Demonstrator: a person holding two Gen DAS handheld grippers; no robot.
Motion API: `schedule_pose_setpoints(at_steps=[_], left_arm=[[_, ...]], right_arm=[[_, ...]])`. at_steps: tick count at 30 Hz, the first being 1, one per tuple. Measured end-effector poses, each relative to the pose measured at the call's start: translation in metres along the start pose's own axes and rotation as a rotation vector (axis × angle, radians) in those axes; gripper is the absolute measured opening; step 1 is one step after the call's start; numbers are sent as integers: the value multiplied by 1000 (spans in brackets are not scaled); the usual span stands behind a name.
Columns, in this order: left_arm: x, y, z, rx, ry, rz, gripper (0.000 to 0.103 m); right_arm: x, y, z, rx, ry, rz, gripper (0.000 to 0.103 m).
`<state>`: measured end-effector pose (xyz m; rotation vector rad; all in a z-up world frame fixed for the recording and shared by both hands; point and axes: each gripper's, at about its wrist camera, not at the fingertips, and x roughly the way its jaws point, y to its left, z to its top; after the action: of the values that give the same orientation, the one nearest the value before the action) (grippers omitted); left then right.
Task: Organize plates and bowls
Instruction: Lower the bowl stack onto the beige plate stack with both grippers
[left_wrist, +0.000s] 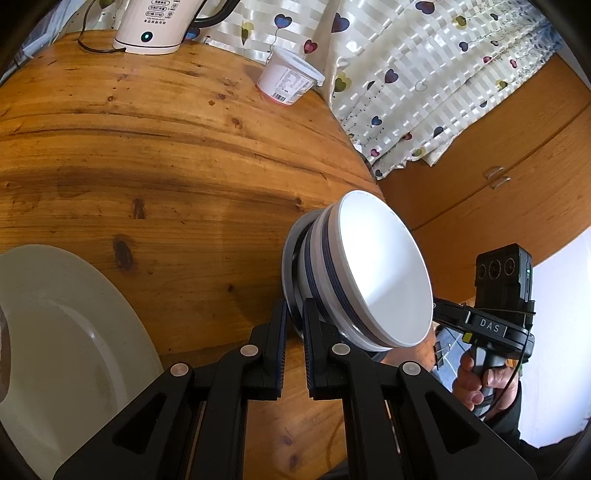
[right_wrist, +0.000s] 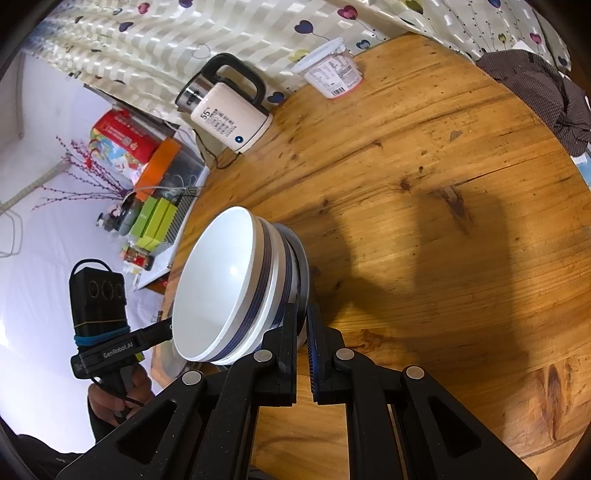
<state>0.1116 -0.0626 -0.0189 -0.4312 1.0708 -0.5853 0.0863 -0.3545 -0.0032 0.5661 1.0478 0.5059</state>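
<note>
Two grippers: we see left (left_wrist: 294, 325) and right (right_wrist: 302, 328), jaws clamped on a plate (left_wrist: 291, 258) rim.
Bowls: stacked (right_wrist: 221, 288), tilted.

Two white bowls (right_wrist: 225, 291) with dark blue bands are nesting one inside the other, and under them one metal-rimmed dish (right_wrist: 303, 273) is showing (its kind is hard to tell). One large pale plate (left_wrist: 62, 332) is lying on the wooden counter (left_wrist: 147, 155). One white electric kettle (right_wrist: 229, 114) is standing at the far edge, and one lidded white plastic tub (right_wrist: 332, 74) is sitting near it. Two grippers are appearing, the left gripper (left_wrist: 294, 314) and the right gripper (right_wrist: 301, 317), each carrying two fingers. One heart-patterned curtain (left_wrist: 424, 74) is hanging behind, and one dark checked cloth (right_wrist: 535, 92) is lying crumpled on the counter.
</note>
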Motion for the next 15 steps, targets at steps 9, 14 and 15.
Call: schedule_pose_setpoints(at_steps=[9,14,15], left_arm=[[-7,-3,-1,8,-15,12,7],[-13,-5,-2,11,-27,16,7],[-14,-5,-2,11,-29,17,7]], right_arm=[[-2,8,-1,-14,-5,5,7],[-2,13,0,-23,-8,7,7],[-2,14,0,-26,-9,8,7]])
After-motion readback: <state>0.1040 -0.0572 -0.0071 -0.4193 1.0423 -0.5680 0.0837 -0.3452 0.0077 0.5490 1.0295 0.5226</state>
